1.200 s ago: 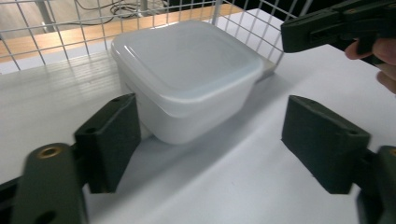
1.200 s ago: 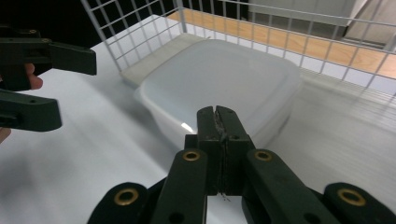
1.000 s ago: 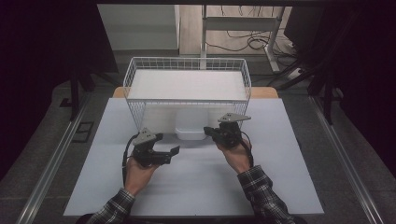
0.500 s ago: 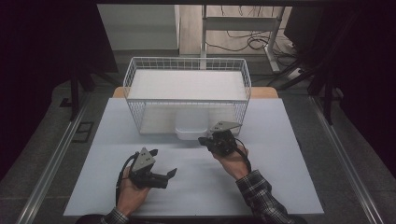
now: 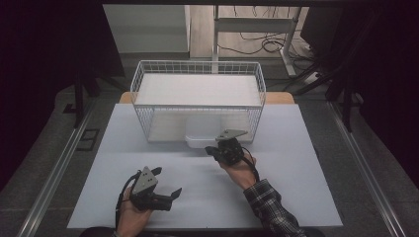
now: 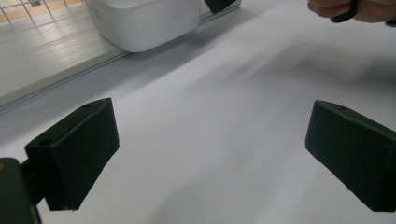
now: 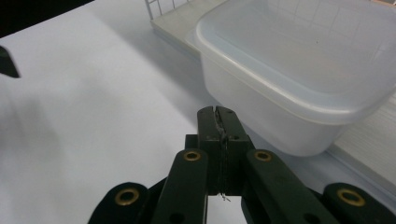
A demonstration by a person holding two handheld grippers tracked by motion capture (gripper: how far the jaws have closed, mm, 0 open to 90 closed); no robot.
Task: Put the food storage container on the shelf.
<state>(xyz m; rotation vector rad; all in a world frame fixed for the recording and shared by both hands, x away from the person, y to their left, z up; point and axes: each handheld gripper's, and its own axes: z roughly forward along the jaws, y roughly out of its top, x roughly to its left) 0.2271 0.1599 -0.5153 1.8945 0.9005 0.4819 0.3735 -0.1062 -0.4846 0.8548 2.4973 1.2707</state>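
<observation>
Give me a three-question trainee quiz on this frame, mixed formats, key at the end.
1. True or false: the left gripper is open with nothing between its jaws.
2. Multiple choice: the white plastic tub sits
A. in the middle of the white mat
B. at the front of the wire basket, poking out toward the person
C. clamped in the left gripper
3. Fill in: the right gripper is ____, its tip just short of the tub.

Key: 1 true; 2 B; 3 shut
</observation>
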